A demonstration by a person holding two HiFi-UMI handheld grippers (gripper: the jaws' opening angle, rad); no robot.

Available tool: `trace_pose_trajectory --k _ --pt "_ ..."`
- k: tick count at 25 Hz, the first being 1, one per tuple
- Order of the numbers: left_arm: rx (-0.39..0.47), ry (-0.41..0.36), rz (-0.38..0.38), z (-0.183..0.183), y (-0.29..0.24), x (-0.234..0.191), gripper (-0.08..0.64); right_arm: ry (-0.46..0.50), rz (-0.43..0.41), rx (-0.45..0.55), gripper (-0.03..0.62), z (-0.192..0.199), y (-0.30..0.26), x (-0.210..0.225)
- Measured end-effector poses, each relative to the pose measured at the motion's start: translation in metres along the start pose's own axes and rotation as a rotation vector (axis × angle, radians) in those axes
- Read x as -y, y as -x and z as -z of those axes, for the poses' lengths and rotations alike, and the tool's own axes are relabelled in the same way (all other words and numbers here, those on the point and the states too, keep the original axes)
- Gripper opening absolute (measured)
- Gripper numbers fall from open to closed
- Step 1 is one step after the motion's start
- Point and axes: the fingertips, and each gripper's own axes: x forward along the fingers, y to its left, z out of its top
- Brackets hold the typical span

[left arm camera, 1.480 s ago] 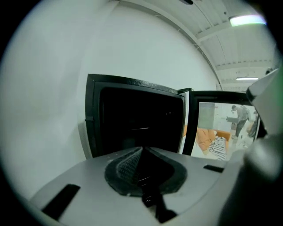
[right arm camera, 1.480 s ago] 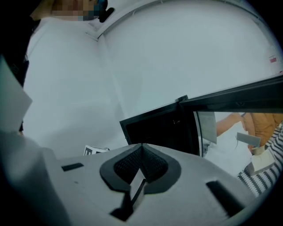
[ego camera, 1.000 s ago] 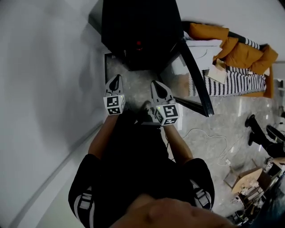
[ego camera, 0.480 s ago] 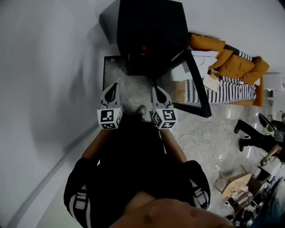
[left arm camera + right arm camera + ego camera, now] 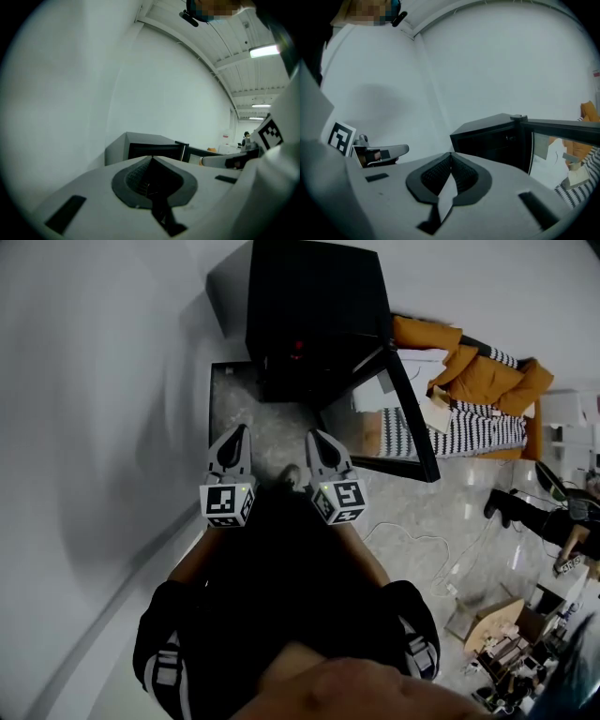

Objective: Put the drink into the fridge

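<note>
The black mini fridge (image 5: 314,320) stands on the floor ahead with its glass door (image 5: 410,413) swung open to the right. A small red spot (image 5: 298,345) shows in its dark interior; I cannot tell what it is. No drink shows in any view. My left gripper (image 5: 240,432) and right gripper (image 5: 312,436) are held side by side at waist height, short of the fridge, both shut and empty. The left gripper view has its tips (image 5: 151,158) meeting below the fridge (image 5: 154,149). In the right gripper view the tips (image 5: 451,153) touch, with the fridge (image 5: 492,136) and door (image 5: 562,124) beyond.
A white wall (image 5: 84,427) runs along the left. An orange sofa with a striped blanket (image 5: 469,390) sits behind the open door. A white cable (image 5: 422,545) lies on the marble floor; a cardboard box (image 5: 492,620) and clutter are at the right.
The fridge and door have shifted in the head view as the head moved. Both grippers sit slightly lower and further left in frame, staying shut and empty.
</note>
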Motion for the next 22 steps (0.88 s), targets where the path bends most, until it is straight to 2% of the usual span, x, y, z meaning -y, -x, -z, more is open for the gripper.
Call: trace_pose_trajectory --k 22 --pt "0.012 -0.022 0.048 0.002 -0.014 0.008 0.005 0.058 0.023 0.016 -0.002 -0.004 -0.004 0.003"
